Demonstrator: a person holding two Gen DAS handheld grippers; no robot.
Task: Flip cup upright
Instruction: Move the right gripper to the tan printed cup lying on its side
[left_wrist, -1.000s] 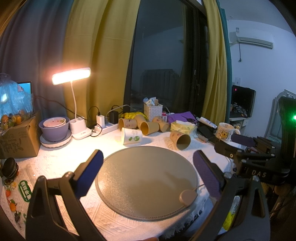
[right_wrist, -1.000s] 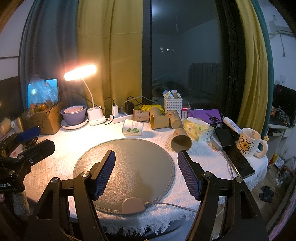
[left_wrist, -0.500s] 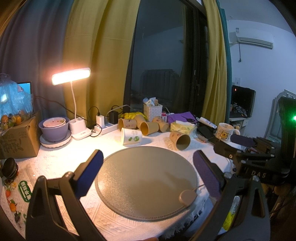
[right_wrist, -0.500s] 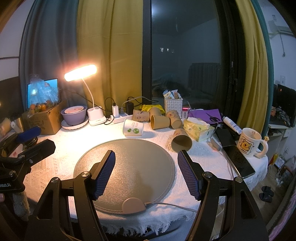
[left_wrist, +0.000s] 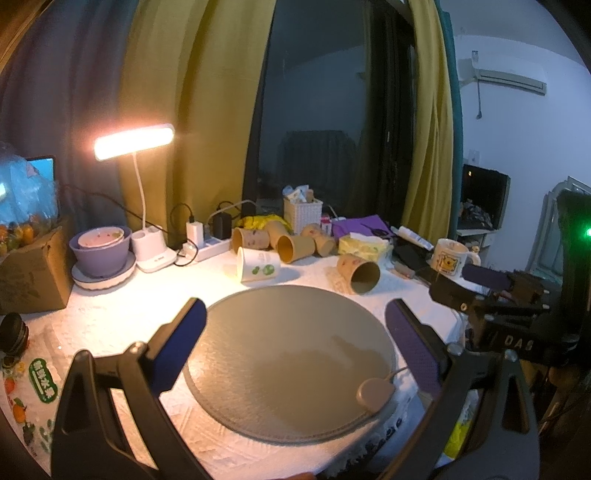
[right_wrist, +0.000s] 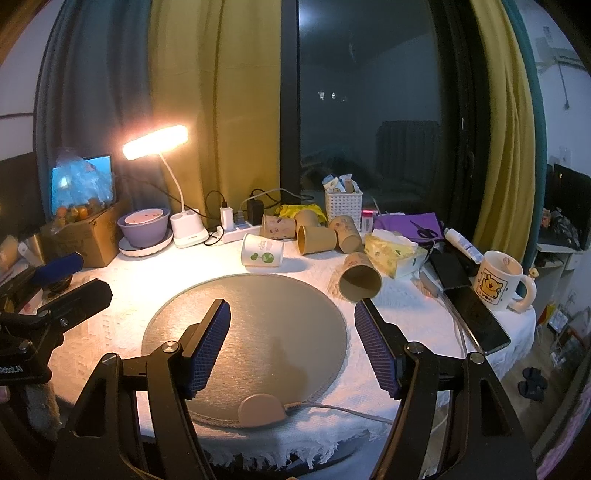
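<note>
Several paper cups lie on their sides beyond a round grey mat (right_wrist: 251, 310). A brown cup (right_wrist: 359, 277) lies nearest, at the mat's far right edge, mouth towards me; it also shows in the left wrist view (left_wrist: 359, 272). A white cup with green dots (right_wrist: 263, 251) lies at the mat's far edge, also in the left wrist view (left_wrist: 258, 265). More brown cups (right_wrist: 316, 238) lie behind. My right gripper (right_wrist: 291, 347) is open and empty above the mat's near side. My left gripper (left_wrist: 295, 350) is open and empty over the mat.
A lit desk lamp (right_wrist: 155, 142), a purple bowl (right_wrist: 144, 225) on a plate, a power strip (right_wrist: 236, 230), a white basket (right_wrist: 343, 205), a tissue pack (right_wrist: 393, 253), a phone (right_wrist: 476, 319) and a bear mug (right_wrist: 498, 280) ring the mat. A cardboard box (right_wrist: 86, 236) stands at the left.
</note>
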